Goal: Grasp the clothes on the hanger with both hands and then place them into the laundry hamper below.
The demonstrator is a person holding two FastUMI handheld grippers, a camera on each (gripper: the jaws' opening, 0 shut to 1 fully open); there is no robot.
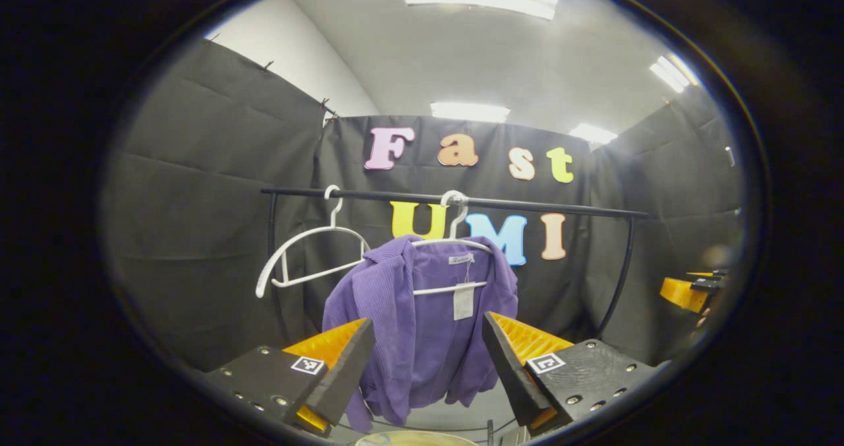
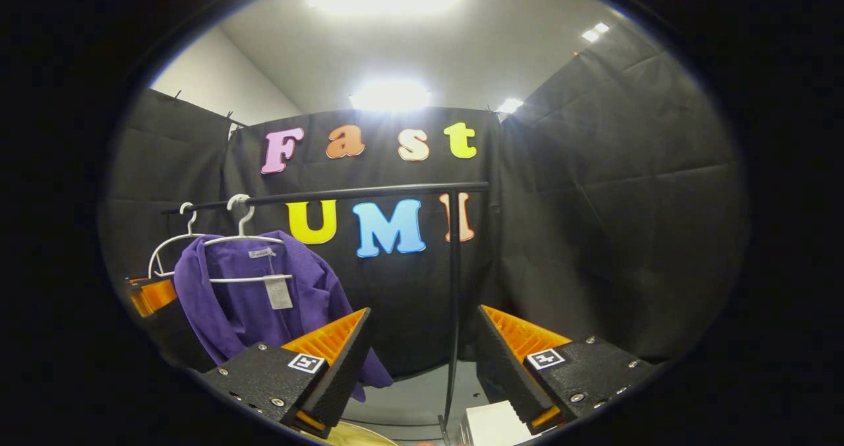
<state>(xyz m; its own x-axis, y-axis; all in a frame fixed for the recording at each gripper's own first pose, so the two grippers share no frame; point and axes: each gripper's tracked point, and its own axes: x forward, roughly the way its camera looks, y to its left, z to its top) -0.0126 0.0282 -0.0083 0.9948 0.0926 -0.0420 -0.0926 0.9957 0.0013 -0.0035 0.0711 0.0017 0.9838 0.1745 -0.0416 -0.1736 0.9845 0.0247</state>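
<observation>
A purple garment (image 1: 422,327) hangs on a white hanger (image 1: 455,245) from a black rail (image 1: 527,205), centre frame (an empty hanger (image 1: 310,248) beside it). Left gripper (image 1: 428,357) and right gripper (image 2: 422,353) both spread, holding nothing.

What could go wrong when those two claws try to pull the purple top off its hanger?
1. The purple top hangs lopsided on its white hanger, so a one-sided pull may drag the hanger off the black rail too.
2. The empty hanger hangs close beside it and could get knocked or snagged.
3. The right gripper, open, points at the rail's post rather than the garment; the left gripper is open too and may grab alone.
</observation>
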